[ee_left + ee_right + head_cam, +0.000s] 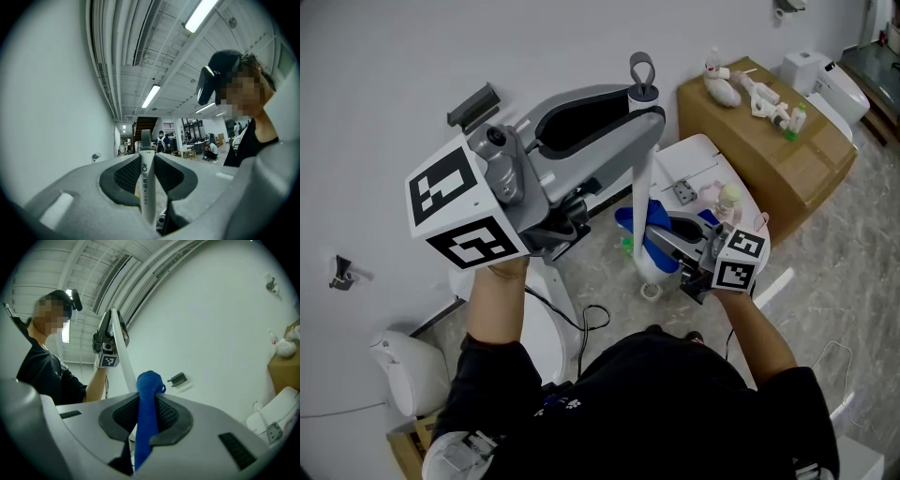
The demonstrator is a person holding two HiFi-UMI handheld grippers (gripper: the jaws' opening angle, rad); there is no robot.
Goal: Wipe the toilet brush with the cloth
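Left gripper (146, 161): clamped on white plastic toilet brush handle (147, 192) | Right gripper (147, 406): clamped on blue woven cloth (149, 383), just beside the shaft, below left jaws | Step: shaft is best held steady while cloth is pressed along it

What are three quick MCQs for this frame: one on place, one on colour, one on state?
1. Where does the left claw grip the toilet brush?
A) at the bristle head
B) just below its loop
C) nowhere

2. What colour is the cloth?
A) blue
B) yellow
C) white

3. What state is the right claw in?
A) open, empty
B) shut on the toilet brush
C) shut on the cloth

Answers:
1 B: the head view shows the loop sticking out just above the claw.
2 A: it shows blue in the right gripper view.
3 C: the pads press the cloth between them.
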